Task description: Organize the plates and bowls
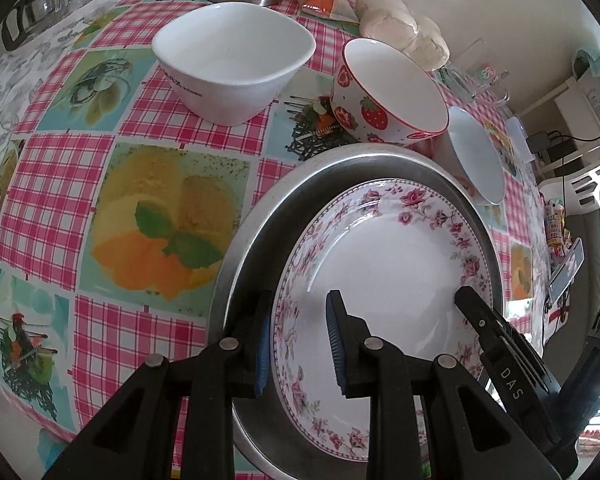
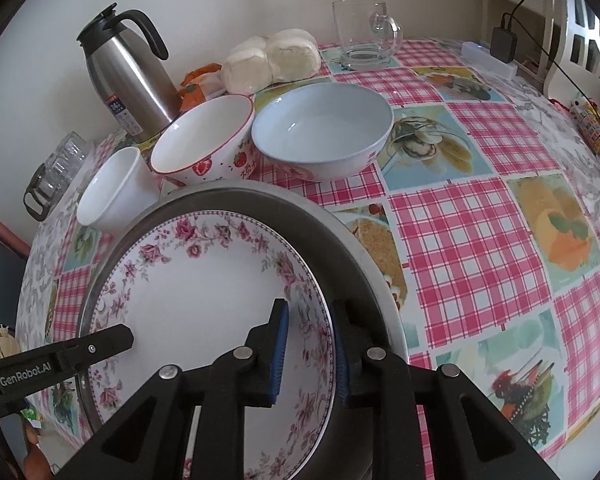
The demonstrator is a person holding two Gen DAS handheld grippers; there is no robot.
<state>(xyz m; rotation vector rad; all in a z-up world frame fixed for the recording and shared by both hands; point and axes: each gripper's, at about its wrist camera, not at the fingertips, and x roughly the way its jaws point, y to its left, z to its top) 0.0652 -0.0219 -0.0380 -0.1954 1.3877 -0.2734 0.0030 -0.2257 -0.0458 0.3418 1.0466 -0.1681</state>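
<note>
A white plate with a pink floral rim lies inside a wide metal tray on the checked tablecloth. My left gripper straddles the plate's left rim, jaws slightly apart, with a gap between the blue pads and the rim. My right gripper straddles the opposite rim the same way, not pressing. Behind the tray stand a white square bowl, a strawberry-patterned bowl and a pale blue bowl.
At the wall stand a steel thermos jug, a bag of white buns and a glass mug. A rack of drinking glasses sits at the table's left end. A charger and cable lie at the far right corner.
</note>
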